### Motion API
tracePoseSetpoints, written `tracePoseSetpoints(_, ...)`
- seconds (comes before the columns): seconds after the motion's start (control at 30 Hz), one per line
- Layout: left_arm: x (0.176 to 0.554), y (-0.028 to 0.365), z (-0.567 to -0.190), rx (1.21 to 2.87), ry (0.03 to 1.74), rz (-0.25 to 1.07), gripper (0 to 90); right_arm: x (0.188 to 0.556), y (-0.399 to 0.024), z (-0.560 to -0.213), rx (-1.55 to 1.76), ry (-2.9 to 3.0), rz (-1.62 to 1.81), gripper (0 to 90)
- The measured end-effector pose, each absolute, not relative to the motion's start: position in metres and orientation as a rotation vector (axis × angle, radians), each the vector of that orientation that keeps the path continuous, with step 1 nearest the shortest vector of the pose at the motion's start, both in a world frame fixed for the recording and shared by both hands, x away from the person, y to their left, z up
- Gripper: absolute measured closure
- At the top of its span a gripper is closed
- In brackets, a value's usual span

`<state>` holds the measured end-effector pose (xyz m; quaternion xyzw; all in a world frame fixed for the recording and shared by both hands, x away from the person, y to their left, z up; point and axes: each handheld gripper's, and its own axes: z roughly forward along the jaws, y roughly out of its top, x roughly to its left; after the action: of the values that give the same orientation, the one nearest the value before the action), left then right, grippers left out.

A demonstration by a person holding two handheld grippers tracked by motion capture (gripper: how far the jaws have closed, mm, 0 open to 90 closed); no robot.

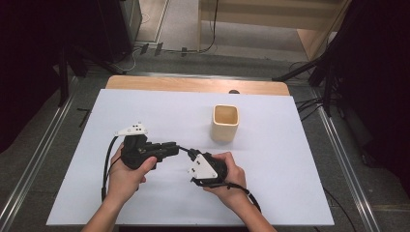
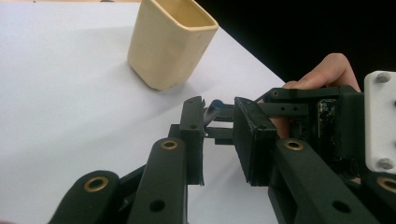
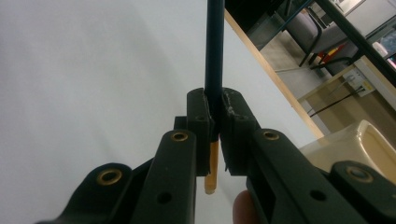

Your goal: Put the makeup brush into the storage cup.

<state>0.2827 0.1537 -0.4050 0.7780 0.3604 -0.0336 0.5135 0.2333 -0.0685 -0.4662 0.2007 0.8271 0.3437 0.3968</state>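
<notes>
Both hands sat low near the table's (image 1: 72,193) near edge. Right hand-held gripper (image 3: 215,116) was clamped on a dark pen (image 3: 214,46) with an orange end, pointing left. Left hand-held gripper (image 2: 218,135), jaws parted, faced it. Cup (image 1: 225,123) stood farther back, right of centre.

A white-topped bench (image 1: 145,111) with a wooden far edge stands on grey floor (image 1: 43,145). Metal rails (image 1: 341,150) run along both sides. Cables (image 1: 193,48) lie far behind, near pale wooden furniture (image 1: 270,14). Dark curtains (image 1: 29,58) flank left and right.
</notes>
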Motion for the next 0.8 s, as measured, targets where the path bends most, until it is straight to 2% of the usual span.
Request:
tracePoseSetpoints(0.17,0.284,0.153,-0.406,1.883,0.878,-0.084,76.0,0.233,-0.069,-0.466,0.452,2.108,0.830,84.4)
tracePoseSetpoints(0.33,0.284,0.149,-0.409,1.938,0.890,-0.061,85.8,0.232,-0.066,-0.468,0.394,2.140,0.806,84.4)
tracePoseSetpoints(0.47,0.284,0.148,-0.408,1.946,0.879,-0.049,86.3,0.233,-0.067,-0.469,0.396,2.147,0.804,83.2)
tracePoseSetpoints(0.5,0.283,0.149,-0.407,1.942,0.876,-0.025,86.3,0.235,-0.068,-0.468,0.461,2.137,0.842,69.4)
tracePoseSetpoints(0.57,0.283,0.151,-0.407,1.917,0.882,-0.012,86.3,0.237,-0.070,-0.465,0.558,2.118,0.886,51.3)
tracePoseSetpoints(0.6,0.283,0.151,-0.407,1.917,0.882,-0.012,86.3,0.237,-0.070,-0.465,0.558,2.118,0.886,51.3)
tracePoseSetpoints(0.63,0.283,0.155,-0.406,1.882,0.889,0.022,86.3,0.238,-0.073,-0.461,0.624,2.095,0.927,41.0)
tracePoseSetpoints(0.67,0.283,0.155,-0.406,1.882,0.889,0.022,86.3,0.238,-0.073,-0.461,0.624,2.095,0.927,41.0)
tracePoseSetpoints(0.73,0.282,0.160,-0.407,1.821,0.887,0.051,86.3,0.237,-0.079,-0.452,0.769,2.061,1.021,26.9)
tracePoseSetpoints(0.8,0.281,0.161,-0.407,1.779,0.879,0.076,86.4,0.237,-0.082,-0.447,0.872,2.028,1.105,21.6)
